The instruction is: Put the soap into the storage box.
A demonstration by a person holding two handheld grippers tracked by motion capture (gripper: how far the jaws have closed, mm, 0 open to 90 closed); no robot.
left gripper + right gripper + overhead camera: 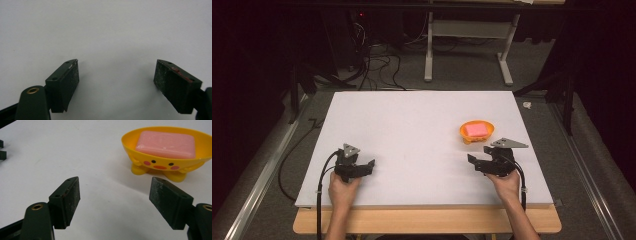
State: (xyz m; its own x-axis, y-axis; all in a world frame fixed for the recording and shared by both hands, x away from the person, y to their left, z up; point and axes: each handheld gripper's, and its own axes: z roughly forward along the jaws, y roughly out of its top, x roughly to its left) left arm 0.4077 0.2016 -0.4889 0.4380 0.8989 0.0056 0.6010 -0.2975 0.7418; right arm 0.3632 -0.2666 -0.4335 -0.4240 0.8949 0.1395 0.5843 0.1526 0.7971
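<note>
A person sits at a white table [412,125] with a black two-jaw claw in each hand, both resting low near the table's near edge. The right gripper [479,164] has its jaws spread wide with nothing between them. Just beyond this claw, and slightly toward its outer side, stands an orange-yellow soap dish [476,131] shaped like a small duck-faced bowl on stubby feet. In the right gripper view the dish [165,165] sits ahead of the jaws and off toward the right-hand jaw, near but not touching it, its painted face with two black eyes, pink cheeks and orange beak turned toward the claw. A pink bar of soap [166,144] lies flat inside the dish, its long axis running crosswise to the direction the claw points, roughly parallel to the line between the two jaw tips; the dish's own oval runs the same way. The left gripper [362,167] is well apart from the dish, across the table from the right claw. Its jaws are also spread wide and hold nothing, with bare white tabletop [112,37] between and ahead of them.
</note>
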